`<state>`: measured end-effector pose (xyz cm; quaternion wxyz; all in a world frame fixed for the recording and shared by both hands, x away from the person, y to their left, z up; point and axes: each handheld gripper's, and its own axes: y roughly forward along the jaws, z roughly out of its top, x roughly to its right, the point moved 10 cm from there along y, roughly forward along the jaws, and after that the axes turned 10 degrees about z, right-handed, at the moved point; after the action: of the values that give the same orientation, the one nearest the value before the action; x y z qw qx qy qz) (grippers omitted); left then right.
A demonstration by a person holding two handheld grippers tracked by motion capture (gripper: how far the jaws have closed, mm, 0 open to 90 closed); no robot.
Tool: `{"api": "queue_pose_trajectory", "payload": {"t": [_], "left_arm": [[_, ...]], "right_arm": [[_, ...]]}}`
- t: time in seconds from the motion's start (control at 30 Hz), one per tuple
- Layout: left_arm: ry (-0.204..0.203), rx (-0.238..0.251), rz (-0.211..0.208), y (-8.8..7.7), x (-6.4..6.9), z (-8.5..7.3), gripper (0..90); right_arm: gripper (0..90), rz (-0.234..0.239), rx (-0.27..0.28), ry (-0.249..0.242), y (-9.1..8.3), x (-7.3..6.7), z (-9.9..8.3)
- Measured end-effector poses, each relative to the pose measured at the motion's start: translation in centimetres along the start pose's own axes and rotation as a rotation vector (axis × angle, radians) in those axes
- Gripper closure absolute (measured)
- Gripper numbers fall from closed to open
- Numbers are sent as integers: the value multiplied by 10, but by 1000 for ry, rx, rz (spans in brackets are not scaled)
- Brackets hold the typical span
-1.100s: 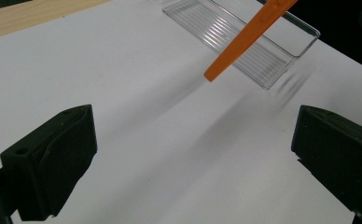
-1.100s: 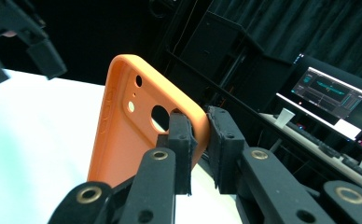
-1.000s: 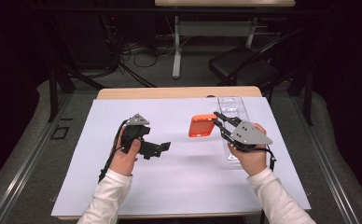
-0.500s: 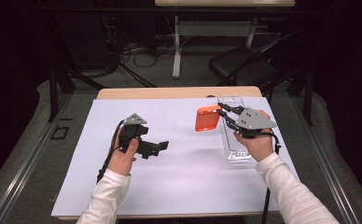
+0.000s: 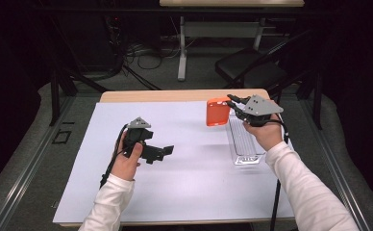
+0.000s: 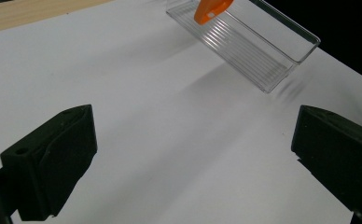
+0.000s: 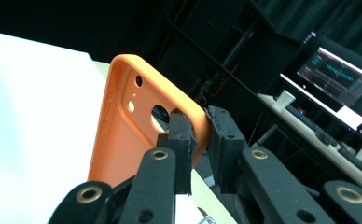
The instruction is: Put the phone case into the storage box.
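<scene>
One orange phone case (image 5: 217, 111), pinched by its rim in right gripper (image 5: 232, 103), aloft near desk's far right corner above clear tray (image 5: 244, 144). Thin edge grip: liable to pivot or drop. Left gripper (image 5: 167, 150) jaws wide, empty, mid-desk.

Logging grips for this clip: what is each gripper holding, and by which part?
The right gripper pinches the orange phone case by its side wall near the camera cutout, lifted off the table. The left gripper is open, holding nothing.

The right tool (image 5: 233, 104) holds an orange phone case (image 5: 217, 111) above the clear tray (image 5: 245, 144).
</scene>
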<state>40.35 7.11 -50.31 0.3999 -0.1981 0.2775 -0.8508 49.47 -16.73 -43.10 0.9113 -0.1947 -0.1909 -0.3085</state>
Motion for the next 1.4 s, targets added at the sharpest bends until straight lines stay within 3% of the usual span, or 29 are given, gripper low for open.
{"api": "queue_pose_trajectory", "payload": {"t": [0.3,0.7,1.4], "left_arm": [[-12,2,1,0,-3,0,4],[-15,4,6,1,-4,0,5],[-9,-4,9,1,-2,-2,5]], "right_arm": [[807,-48,-45,38,3,37,-10],[807,-112,-119,80,3,71,-28],[808,-170,-163,99,3,93,-56]]}}
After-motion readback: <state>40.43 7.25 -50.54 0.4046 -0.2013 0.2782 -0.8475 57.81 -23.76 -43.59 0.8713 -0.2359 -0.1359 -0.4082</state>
